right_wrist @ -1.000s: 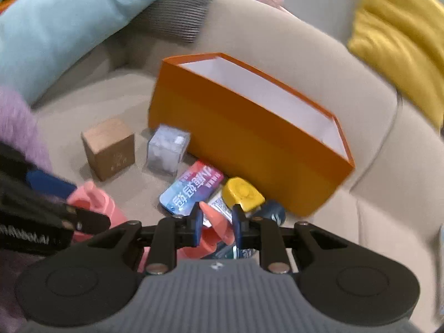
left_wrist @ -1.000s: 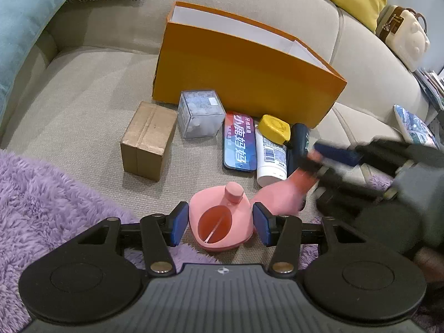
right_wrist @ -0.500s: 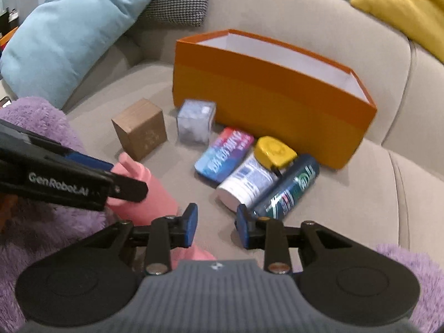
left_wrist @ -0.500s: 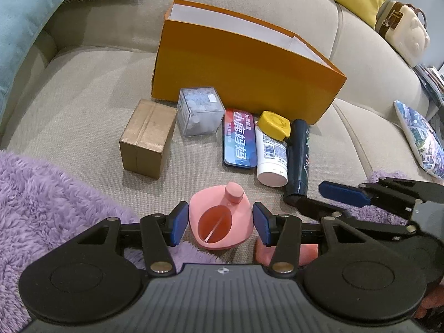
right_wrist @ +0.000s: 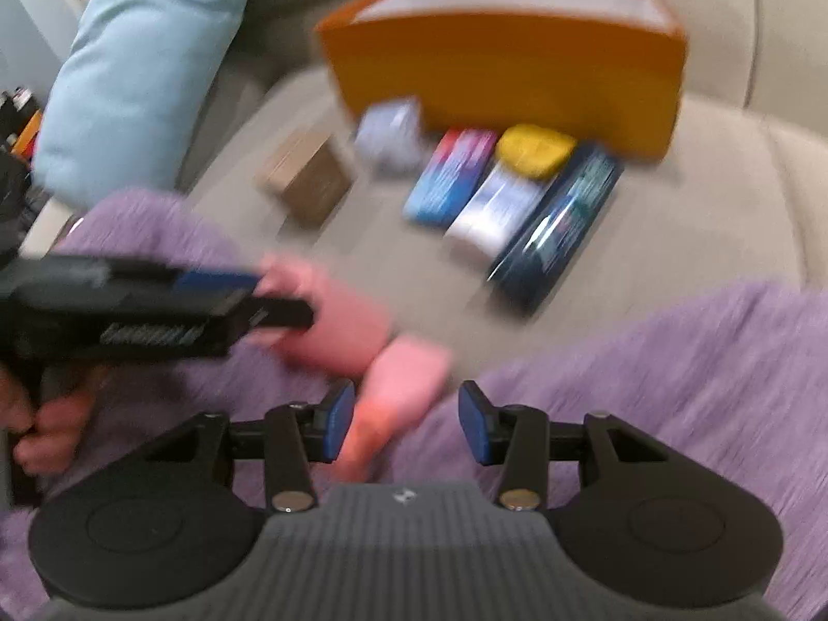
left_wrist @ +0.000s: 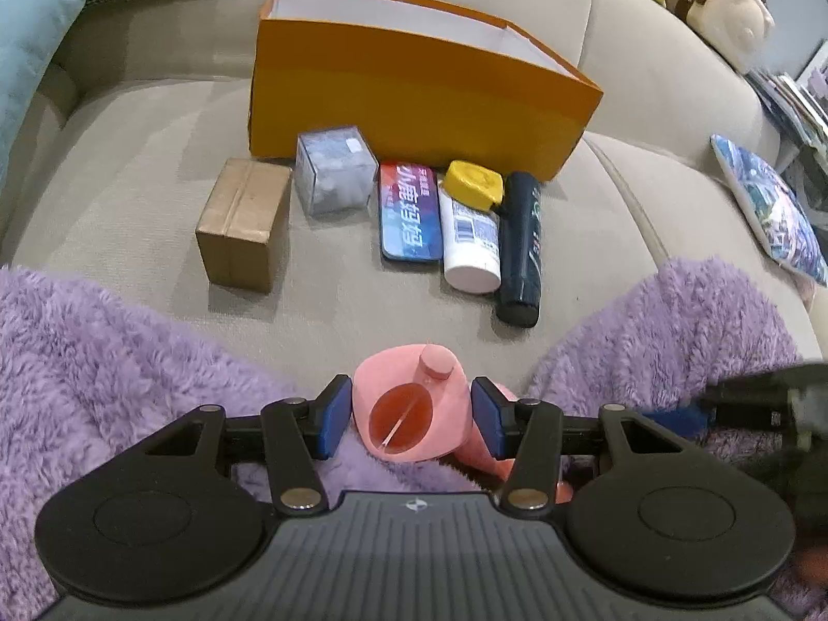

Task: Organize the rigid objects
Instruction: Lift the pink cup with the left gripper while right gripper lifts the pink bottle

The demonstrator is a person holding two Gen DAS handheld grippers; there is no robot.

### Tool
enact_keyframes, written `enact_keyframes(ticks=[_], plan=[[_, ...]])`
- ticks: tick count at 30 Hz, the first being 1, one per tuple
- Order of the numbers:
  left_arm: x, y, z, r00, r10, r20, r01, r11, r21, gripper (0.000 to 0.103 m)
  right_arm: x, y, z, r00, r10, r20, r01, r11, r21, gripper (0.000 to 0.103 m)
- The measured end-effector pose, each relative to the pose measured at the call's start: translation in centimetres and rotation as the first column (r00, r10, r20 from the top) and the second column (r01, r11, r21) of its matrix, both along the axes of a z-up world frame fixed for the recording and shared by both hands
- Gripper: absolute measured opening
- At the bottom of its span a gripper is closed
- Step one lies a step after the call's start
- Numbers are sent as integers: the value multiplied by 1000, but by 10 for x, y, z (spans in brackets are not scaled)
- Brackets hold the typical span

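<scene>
Pink bottle (left_wrist: 414, 409) sits clamped in our left gripper (left_wrist: 409, 416) over the purple blanket (left_wrist: 103, 352); our right gripper's (right_wrist: 407, 427) jaws have just been opening, its neck loose between them.

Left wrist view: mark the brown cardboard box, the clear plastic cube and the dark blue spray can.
brown cardboard box (left_wrist: 243, 207), left wrist view, on its taped top face.
clear plastic cube (left_wrist: 336, 171), left wrist view, on its front face.
dark blue spray can (left_wrist: 521, 243), left wrist view, mid-body on the label.

One orange box (left_wrist: 414, 98), one pink jug (left_wrist: 414, 414), five small containers, two tongs
</scene>
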State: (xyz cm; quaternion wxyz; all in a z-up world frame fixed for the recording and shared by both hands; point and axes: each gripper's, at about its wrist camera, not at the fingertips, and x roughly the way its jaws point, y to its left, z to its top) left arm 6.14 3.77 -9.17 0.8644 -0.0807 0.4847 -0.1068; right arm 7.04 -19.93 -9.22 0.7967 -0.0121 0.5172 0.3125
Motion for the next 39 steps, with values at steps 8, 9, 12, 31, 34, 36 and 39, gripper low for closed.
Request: enact_keyframes(ticks=[8,9,12,31,34,36,39], plan=[[-2,-3,-4,1000,-8,-15,8,1000,22,58,-15,36,-17,996,81,26,-76,986,-146,44],[-2,-4,-6,1000,-3,-15,4,999,34,58,-14,37,-20,996,81,23,-77,986,-151,42],[-2,-5,-6,1000,-4,-10,4,999,45,59,-11,35,-20,998,60,20,-56,989,-136,32],[3,-11,-14,999,23,37,-24,1000,16,59,9,26,-6,982,-69,174,84,993,-79,27],[3,-11,-14,998,34,43,-35,999,8,58,11,26,-4,980,-71,184,86,994,-70,26],[2,-8,-13,998,43,47,-43,999,-10,58,11,25,-2,979,-73,189,85,994,-61,26],[-1,-2,-9,996,62,59,-60,997,-39,58,15,20,3,981,-87,174,94,995,-33,26]])
